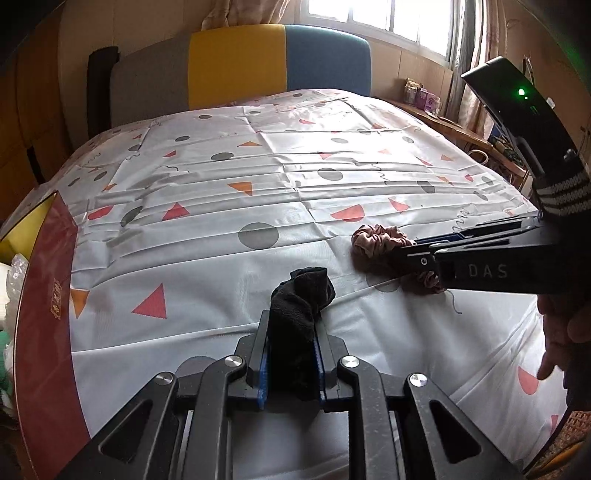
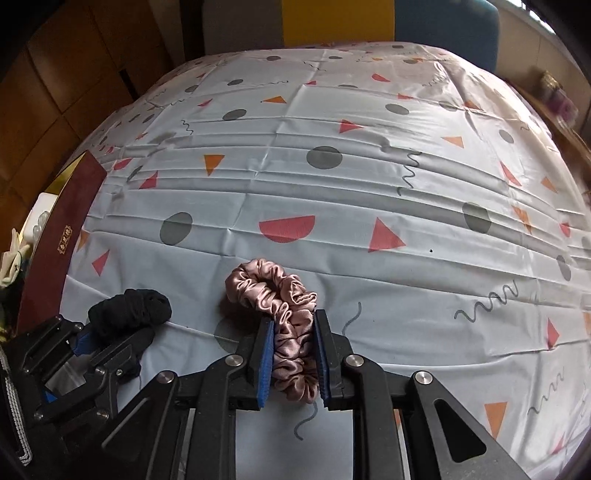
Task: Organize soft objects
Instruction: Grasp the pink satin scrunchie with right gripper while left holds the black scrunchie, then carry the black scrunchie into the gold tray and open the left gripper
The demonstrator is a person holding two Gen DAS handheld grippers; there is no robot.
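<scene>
The pink satin scrunchie [image 2: 280, 325] lay on the patterned tablecloth [image 2: 332, 177] near the table's front edge, squeezed into a long shape whose axis ran from the near edge away toward the chair, its far loop bulging left beyond the fingertips. The right gripper [image 2: 293, 325] was clamped on it, blue pads pressing the gathered fabric from both sides. Just left of the scrunchie, apart from it, sat the black sock [image 1: 301, 306], bunched into a lump and gripped narrowly by the left gripper [image 1: 291, 332]; its free end rose past the fingertips and leaned slightly right, toward the scrunchie [image 1: 376, 240]. In the left wrist view the right gripper [image 1: 402, 254] reached in from the right and covered the scrunchie's near part, with a person's hand [image 1: 561, 332] below it. Further left of the scrunchie, at the table's edge, stood a dark red box [image 2: 62, 236] with a gold label, with pale, indistinct items beyond it. Far behind the scrunchie, across the cloth, stood a chair back [image 1: 258, 62] in grey, yellow and blue panels, a window [image 1: 388, 18] above it to the right.
</scene>
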